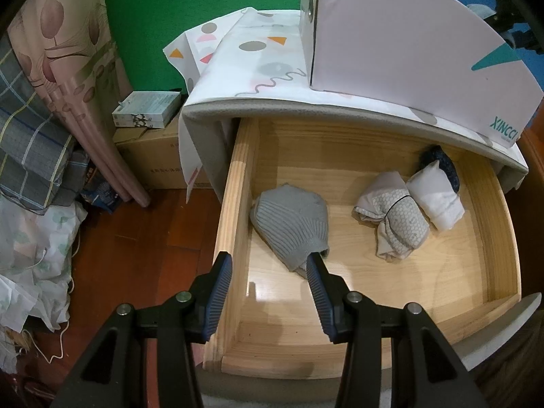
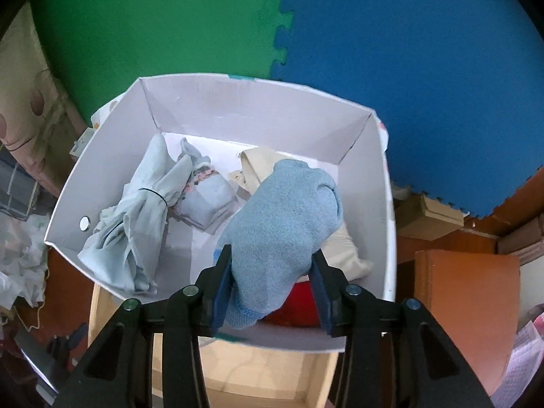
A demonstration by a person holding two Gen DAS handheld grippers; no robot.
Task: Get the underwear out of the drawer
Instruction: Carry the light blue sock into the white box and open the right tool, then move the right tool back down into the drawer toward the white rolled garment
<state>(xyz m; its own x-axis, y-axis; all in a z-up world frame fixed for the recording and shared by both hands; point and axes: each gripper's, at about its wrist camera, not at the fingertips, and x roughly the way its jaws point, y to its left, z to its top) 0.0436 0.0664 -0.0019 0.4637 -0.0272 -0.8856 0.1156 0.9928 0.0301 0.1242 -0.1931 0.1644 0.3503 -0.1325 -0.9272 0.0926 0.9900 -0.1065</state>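
Four bundles (image 1: 292, 227) in drawer (image 1: 234, 204)

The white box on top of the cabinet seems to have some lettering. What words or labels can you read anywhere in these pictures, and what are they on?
"XINCCI": teal letters on the lower corner of the white box, with a smaller line beneath, too small to read.
Print on the small boxes on the floor: too blurred to read.
Print on the brown carton under them: too small to read.
Right wrist view: no readable text.

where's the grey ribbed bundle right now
In the left wrist view, the grey ribbed bundle lies on the left side of the open wooden drawer, near its left wall, left of the white patterned roll, with the open left gripper just short of it.
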